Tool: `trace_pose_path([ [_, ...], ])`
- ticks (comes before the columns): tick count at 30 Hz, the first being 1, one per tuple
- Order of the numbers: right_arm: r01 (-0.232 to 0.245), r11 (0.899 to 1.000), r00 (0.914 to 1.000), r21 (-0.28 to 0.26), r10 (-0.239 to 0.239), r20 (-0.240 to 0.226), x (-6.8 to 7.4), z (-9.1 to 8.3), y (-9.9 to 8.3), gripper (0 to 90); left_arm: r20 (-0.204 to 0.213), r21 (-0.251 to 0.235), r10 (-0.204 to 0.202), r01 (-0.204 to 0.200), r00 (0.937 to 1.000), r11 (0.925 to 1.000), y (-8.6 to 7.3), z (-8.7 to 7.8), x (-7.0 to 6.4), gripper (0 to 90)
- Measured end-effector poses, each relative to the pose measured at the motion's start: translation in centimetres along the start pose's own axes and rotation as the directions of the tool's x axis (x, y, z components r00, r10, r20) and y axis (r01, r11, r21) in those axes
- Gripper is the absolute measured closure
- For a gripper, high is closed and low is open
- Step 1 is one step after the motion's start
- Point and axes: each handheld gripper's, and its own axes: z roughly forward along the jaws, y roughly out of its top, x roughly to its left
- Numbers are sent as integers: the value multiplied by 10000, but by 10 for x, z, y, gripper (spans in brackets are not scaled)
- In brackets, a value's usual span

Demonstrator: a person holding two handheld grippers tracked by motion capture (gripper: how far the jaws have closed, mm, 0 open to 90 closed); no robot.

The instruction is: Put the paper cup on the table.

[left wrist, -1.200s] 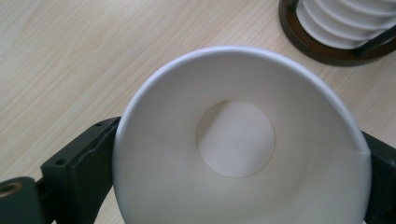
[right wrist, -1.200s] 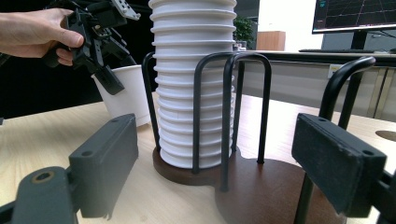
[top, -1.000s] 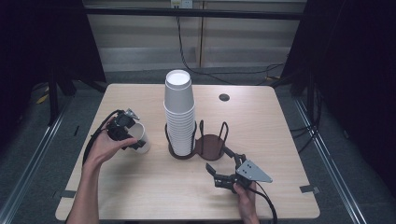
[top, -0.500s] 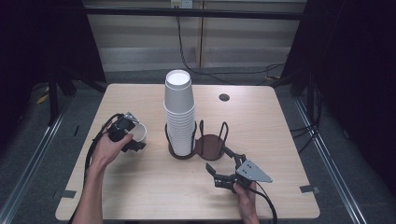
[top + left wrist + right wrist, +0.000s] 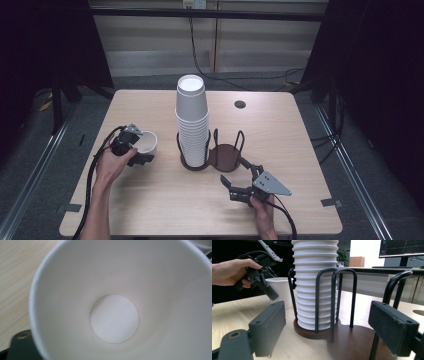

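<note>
High view. Against the picture a second back, the single white paper cup (image 5: 145,143) sits a shade lower and nearer the left edge of the pale wooden bench (image 5: 300,145); half a second back it was already about here. The left gripper (image 5: 134,150) is on the cup's near-left side, one finger over the rim, one outside the wall, so the fingers are closed on the wall. The left hand (image 5: 111,166) wraps the gripper body. The right gripper (image 5: 241,184) has not shifted: it rests low on the bench just in front of the dark brown two-bay wooden cup holder with black wire hoops (image 5: 224,156), fingers spread wide, nothing between them. The right hand (image 5: 262,209) is behind it. A tall stack of white paper cups (image 5: 192,120) stands upside down in the holder's left bay; the right bay is bare. The stack and holder stand between the two grippers. A small dark round hole (image 5: 240,104) is in the bench top, far right.

Left gripper view. The single cup's inside (image 5: 114,318) faces the lens: clean white wall, round flat bottom, no dents seen. Wood grain shows at upper left.

Right gripper view. Both black fingers (image 5: 267,326) rise wide apart, framing the holder (image 5: 357,340) and the ribbed stack (image 5: 314,285). Beyond, at left, the single cup (image 5: 279,291) stands upright on the bench, the left gripper (image 5: 259,277) at its rim.
</note>
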Motion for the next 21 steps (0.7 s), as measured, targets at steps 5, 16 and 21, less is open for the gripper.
trace_pose_path([
  [5,2,10000,10000,-1,-2,6,0,0,0,138,185,-326,-177,183,9997,9993,-8,-1,1,151],
  [16,-22,10000,10000,13,22,29,0,0,0,138,335,-804,-613,638,9976,9947,-29,0,4,153],
  [21,-29,10000,10000,15,29,35,0,0,0,137,266,-1203,-826,852,9962,9891,-36,-2,2,155],
])
